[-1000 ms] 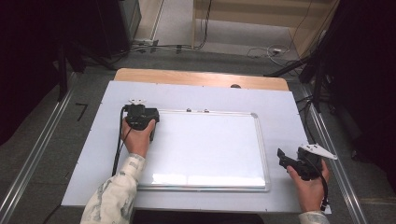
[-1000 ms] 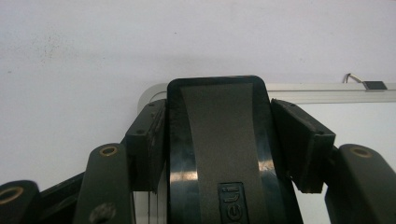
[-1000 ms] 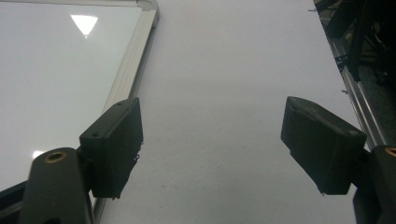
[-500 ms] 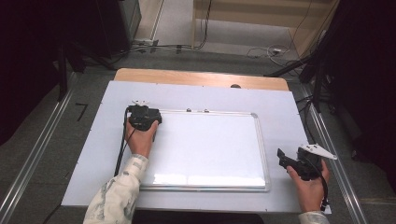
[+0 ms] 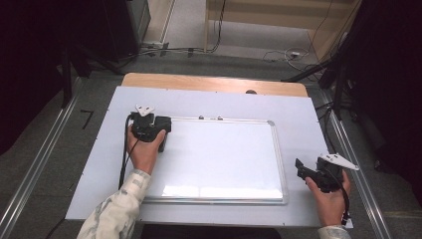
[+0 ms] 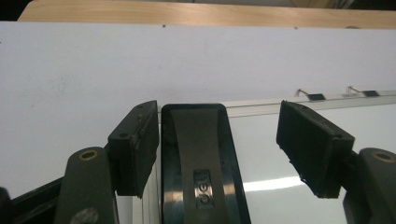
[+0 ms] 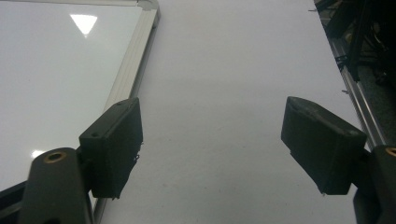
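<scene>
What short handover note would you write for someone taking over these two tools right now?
Left tool: jaws have just been opening and now stand open around the eraser, which lies on the far left corner of the whiteboard.
Right tool: open, empty, above the table to the right of the whiteboard.
Done: eraser released; whiteboard looks blank.
Left: probably lift the left tool clear.

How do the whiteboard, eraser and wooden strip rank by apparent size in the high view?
1. Whiteboard, by far the largest.
2. Wooden strip along the table's far edge.
3. Eraser, smallest; the left gripper covers most of it, so its full size is unsure.
</scene>
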### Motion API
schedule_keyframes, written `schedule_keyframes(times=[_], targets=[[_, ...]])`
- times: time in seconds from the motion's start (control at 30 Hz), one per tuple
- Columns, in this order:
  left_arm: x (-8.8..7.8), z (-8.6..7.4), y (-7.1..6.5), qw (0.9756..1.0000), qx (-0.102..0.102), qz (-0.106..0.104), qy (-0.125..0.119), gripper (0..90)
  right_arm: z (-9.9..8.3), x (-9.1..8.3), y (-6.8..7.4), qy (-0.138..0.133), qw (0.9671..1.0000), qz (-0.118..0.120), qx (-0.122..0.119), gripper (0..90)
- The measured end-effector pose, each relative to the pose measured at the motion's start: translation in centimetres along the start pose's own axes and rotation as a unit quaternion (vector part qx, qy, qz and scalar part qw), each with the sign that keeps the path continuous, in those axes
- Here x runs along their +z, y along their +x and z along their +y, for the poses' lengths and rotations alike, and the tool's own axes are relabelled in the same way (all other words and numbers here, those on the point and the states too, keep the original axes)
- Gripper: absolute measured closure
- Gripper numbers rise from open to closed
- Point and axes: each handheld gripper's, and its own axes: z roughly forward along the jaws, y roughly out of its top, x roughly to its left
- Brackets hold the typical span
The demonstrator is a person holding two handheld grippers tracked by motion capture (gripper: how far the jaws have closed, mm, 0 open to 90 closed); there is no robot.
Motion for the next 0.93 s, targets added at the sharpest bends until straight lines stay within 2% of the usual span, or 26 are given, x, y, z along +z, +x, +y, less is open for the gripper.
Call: schedule_keyframes(times=[0.13, 0.3, 0.43, 0.7, 0.93], targets=[[-1.9, -0.5, 0.9, 0.9998, -0.006, -0.015, -0.008, 29.4, 0.0, 0.0, 0.0, -0.001, 1.0, 0.0, 0.001, 19.1], [-4.2, -1.9, 2.5, 0.9999, 0.005, -0.001, -0.014, 29.2, 0.0, -0.1, -0.1, -0.003, 1.0, 0.0, 0.002, 19.0], [-5.5, -3.3, 4.2, 0.9999, -0.001, 0.009, -0.011, 29.2, 0.0, -0.1, -0.2, -0.001, 1.0, -0.002, 0.003, 19.0], [-6.3, -5.7, 7.1, 0.9994, -0.013, 0.029, 0.016, 29.0, -0.1, -0.3, -0.6, -0.002, 0.9999, -0.006, 0.008, 18.9], [-6.7, -7.0, 8.6, 0.9985, -0.025, 0.036, 0.031, 28.3, -0.2, -0.5, -1.3, -0.002, 0.9998, -0.01, 0.016, 18.6]])
